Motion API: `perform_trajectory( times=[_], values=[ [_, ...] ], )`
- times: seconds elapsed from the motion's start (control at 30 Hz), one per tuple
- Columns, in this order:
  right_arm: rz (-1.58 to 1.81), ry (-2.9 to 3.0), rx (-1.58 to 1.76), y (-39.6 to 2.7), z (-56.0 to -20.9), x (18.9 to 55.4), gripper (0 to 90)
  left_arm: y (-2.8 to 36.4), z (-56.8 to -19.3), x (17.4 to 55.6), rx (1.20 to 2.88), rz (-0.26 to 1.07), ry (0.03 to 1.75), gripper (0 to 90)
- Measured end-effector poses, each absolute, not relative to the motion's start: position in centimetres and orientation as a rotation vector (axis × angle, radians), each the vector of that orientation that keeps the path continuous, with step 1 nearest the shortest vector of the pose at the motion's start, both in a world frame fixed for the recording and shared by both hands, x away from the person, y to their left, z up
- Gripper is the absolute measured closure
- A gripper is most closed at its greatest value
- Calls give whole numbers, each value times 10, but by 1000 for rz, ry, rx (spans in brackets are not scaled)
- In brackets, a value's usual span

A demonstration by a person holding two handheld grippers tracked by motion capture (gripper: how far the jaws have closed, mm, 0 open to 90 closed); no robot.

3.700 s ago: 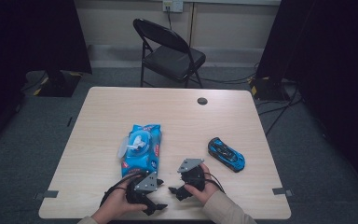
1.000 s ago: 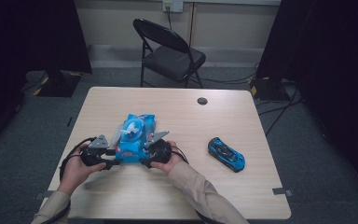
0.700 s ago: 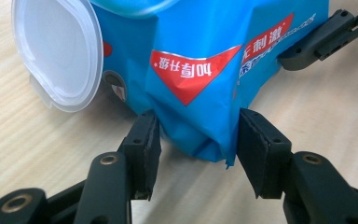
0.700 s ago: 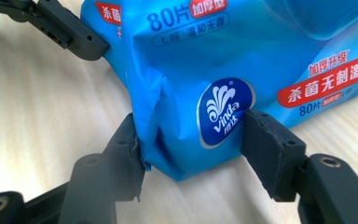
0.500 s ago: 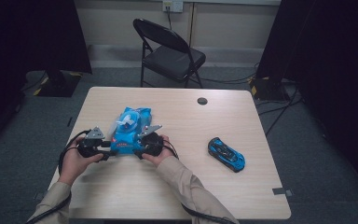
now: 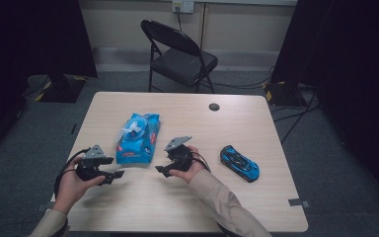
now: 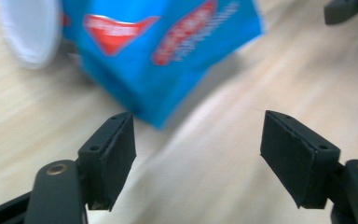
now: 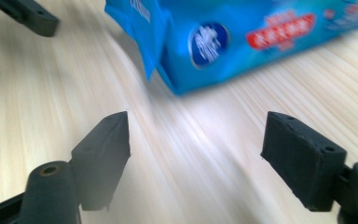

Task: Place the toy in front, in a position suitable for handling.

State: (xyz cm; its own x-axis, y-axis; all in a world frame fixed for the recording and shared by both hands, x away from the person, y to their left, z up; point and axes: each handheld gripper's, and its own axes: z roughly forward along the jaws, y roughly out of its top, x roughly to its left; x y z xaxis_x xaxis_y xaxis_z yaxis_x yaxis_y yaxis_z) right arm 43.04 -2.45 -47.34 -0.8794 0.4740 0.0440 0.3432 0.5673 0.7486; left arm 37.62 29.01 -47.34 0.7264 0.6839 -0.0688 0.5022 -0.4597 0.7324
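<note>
A blue pack of wet wipes [image 6: 137, 137] with a white flip lid lies flat on the wooden table [image 6: 187, 207], left of centre. My left gripper [image 6: 114, 175] hovers near the pack's front left corner; its jaws have just been opening and stand open on nothing, with the pack [image 7: 158, 51] just beyond them. My right gripper [image 6: 161, 169] sits off the pack's front right corner, its jaws also just opened and bare, the pack [image 8: 242, 42] lying ahead of them. A blue toy car [image 6: 240, 163] rests at the right.
A small dark disc [image 6: 214, 106] lies near the table's far edge. A black folding chair [image 6: 180, 57] stands behind the table. Cables run on the floor at the right. Bare wood stretches along the table's front.
Both grippers held the pack's two sides half a second ago; they have let it go and drawn back toward the front edge, jaws wider. The pack lies where it was set.
</note>
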Motion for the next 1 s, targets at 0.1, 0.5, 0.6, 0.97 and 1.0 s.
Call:
perform_trajectory(
  times=[0.1, 0.5, 0.6, 0.97, 1.0],
  values=[
    [1210, 2616, 717, -45, -470, 425, 208, 279, -475, 367, 2175, 285, 850, 246],
    [1169, 2592, 745, -108, -458, 406, 195, 242, -494, 351, 2221, 209, 715, 214],
    [1164, 2576, 776, -121, -459, 408, 187, 238, -499, 351, 2239, 212, 694, 200],
    [1091, 2490, 847, -174, -446, 420, 160, 230, -507, 347, 2273, 220, 577, 64],
    [1091, 2490, 847, -174, -446, 420, 160, 230, -507, 347, 2273, 220, 577, 50]
  ],
)
